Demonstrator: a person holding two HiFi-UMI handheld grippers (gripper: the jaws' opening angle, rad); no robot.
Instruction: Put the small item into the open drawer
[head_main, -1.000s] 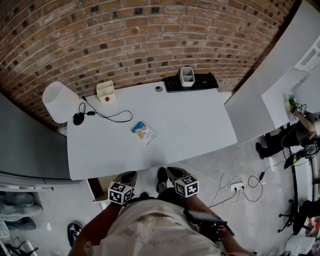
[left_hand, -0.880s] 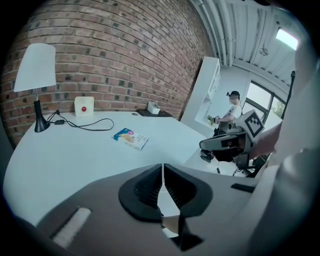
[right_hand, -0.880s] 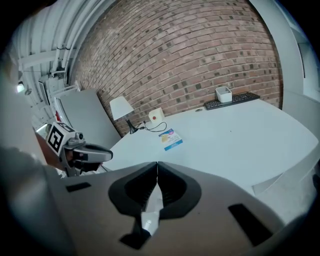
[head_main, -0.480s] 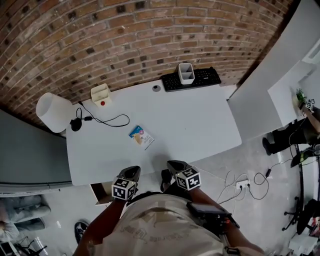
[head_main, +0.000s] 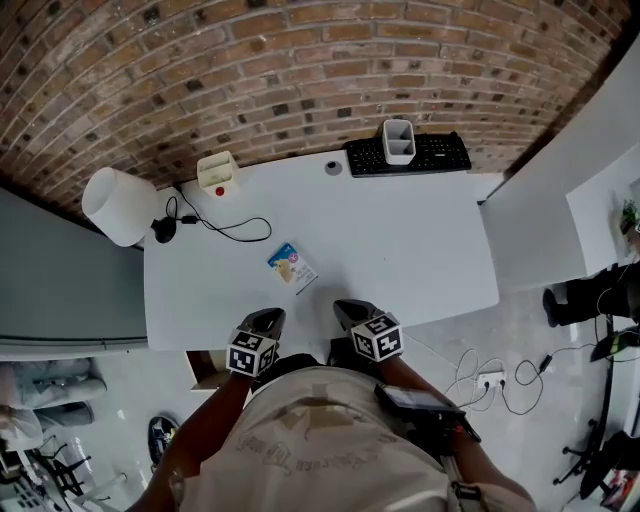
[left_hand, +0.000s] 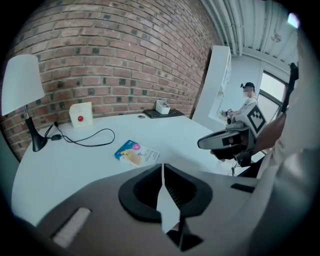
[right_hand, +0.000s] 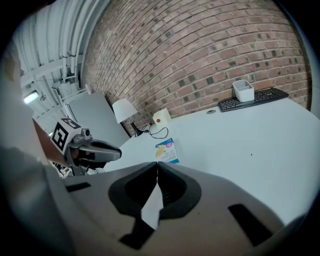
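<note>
Left tongs (head_main: 268, 318) and right tongs (head_main: 347, 308) closed, empty; one packet (head_main: 292, 268) lies on desk (head_main: 400, 250).

Bright even light, sharp focus, fisheye-bent edges, dark vignetted corners

White table (head_main: 400, 240) against a brick wall (head_main: 260, 70), lamp (head_main: 118, 205) beside.

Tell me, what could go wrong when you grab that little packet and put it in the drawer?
The packet lies flat on the table, so a tool might shove it instead of pinching it. Both the left tool and right tool are shut and must open first. The drawer peeks out under the table's edge, so the packet could miss and fall.
</note>
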